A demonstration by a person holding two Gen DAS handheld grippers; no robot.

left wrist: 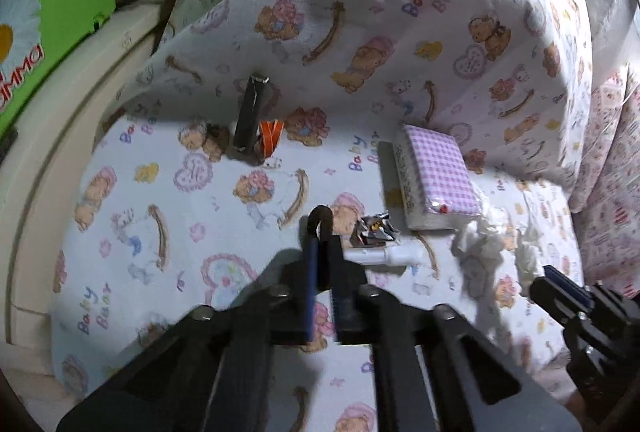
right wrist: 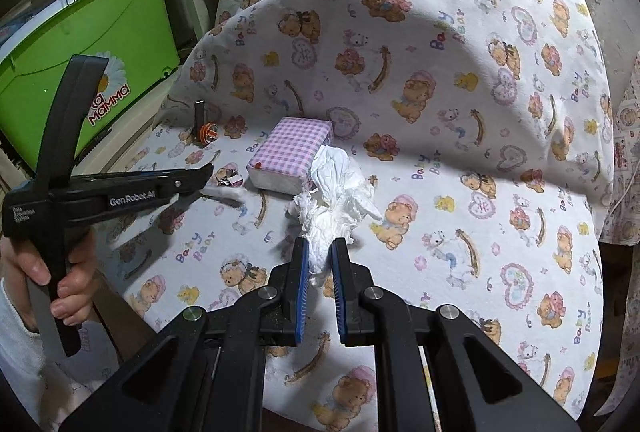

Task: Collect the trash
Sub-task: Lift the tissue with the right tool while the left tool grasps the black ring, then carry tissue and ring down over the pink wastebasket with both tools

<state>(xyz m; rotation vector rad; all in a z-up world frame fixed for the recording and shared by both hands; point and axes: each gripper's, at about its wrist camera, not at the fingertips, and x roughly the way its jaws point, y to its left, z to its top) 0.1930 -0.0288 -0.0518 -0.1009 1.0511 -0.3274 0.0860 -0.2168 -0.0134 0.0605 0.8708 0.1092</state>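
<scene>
Right tool (right wrist: 320,252) pinched on tissue (right wrist: 332,200) — left tool (left wrist: 323,228) clamped on a loop (left wrist: 320,218).

Both views are dim and bluish, lit patchily from above; a broad shadow crosses the bear-print sheet (right wrist: 460,160) at upper centre. Fisheye bending curves the edges, corners go black, and the left view is blurred, softest at lower centre

The right tool (right wrist: 320,264) pinches the near end of a crumpled white tissue (right wrist: 334,200) between its blue pads. Just beyond lies a purple checked tissue pack (right wrist: 290,152). Left of it, the left tool (right wrist: 200,172) reaches toward a foil wrapper (right wrist: 230,178).
</scene>
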